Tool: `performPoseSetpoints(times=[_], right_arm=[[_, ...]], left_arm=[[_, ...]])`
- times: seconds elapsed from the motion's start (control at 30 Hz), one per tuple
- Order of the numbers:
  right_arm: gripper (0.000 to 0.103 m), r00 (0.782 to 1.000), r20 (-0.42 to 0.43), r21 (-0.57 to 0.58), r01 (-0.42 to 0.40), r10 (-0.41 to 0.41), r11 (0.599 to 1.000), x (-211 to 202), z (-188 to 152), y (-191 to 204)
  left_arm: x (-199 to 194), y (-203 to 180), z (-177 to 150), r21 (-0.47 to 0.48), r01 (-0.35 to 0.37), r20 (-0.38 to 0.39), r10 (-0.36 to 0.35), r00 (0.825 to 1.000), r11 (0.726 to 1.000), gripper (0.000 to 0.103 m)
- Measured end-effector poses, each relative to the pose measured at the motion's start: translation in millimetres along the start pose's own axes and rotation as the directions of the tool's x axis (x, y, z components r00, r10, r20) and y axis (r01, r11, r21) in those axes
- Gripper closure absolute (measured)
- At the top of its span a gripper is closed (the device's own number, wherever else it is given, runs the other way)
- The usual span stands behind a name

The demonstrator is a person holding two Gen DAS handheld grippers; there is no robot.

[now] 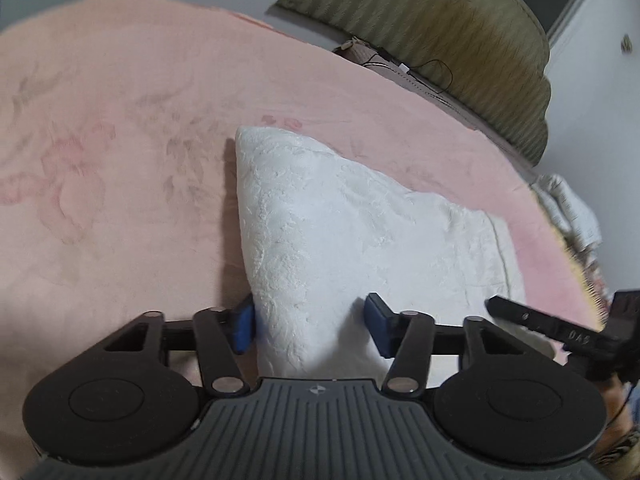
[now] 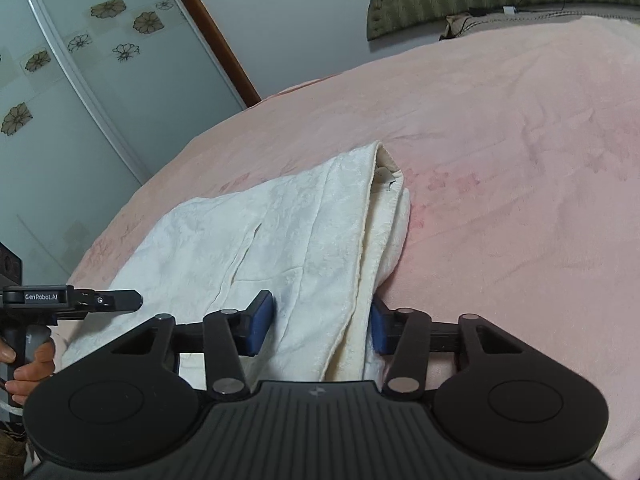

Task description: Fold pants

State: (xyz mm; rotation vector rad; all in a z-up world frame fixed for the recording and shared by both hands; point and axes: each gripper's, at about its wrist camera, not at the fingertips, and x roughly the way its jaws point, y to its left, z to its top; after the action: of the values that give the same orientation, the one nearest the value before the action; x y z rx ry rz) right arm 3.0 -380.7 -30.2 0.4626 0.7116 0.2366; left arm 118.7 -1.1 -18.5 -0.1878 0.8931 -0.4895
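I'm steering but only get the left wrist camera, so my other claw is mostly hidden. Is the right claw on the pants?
Observer: The right claw has the near right edge of the pants between its pads, on the pink blanket.
Operator: Who's holding the other one?
Observer: A hand is wrapped around a dark handle at the left edge.
Operator: What's beside the bed?
Observer: A pale door with flower pictures.

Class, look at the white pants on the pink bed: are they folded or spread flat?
Folded. The pants lie doubled on the blanket, one layer's edge stacked over a cream layer, with the waistband opening showing at the far end.
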Motion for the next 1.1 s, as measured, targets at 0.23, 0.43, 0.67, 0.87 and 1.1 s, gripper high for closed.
performPoseSetpoints(times=[0.23,0.43,0.67,0.87,1.1], right_arm=[[0.068,0.998,0.046,-0.048,0.036,-0.034,0.998,-8,-2,14],[0.076,0.995,0.089,-0.106,0.054,-0.045,0.993,-17,5,28],[0.079,0.992,0.124,-0.159,0.049,-0.03,0.986,-18,24,47],[0.08,0.99,0.142,-0.202,0.041,-0.013,0.979,-2,45,62],[0.08,0.988,0.152,-0.244,0.049,-0.012,0.969,30,71,82]], left_arm=[[-15,-24,-4,0.105,-0.086,0.053,0.081,0.995,0.991,0.077],[-30,-36,-3,0.161,-0.121,0.096,0.106,0.99,0.98,0.085],[-41,-49,8,0.232,-0.185,0.155,0.151,0.976,0.955,0.085],[-51,-53,29,0.275,-0.297,0.253,0.229,0.94,0.915,0.086],[-65,-42,62,0.251,-0.441,0.37,0.335,0.866,0.862,0.103]])
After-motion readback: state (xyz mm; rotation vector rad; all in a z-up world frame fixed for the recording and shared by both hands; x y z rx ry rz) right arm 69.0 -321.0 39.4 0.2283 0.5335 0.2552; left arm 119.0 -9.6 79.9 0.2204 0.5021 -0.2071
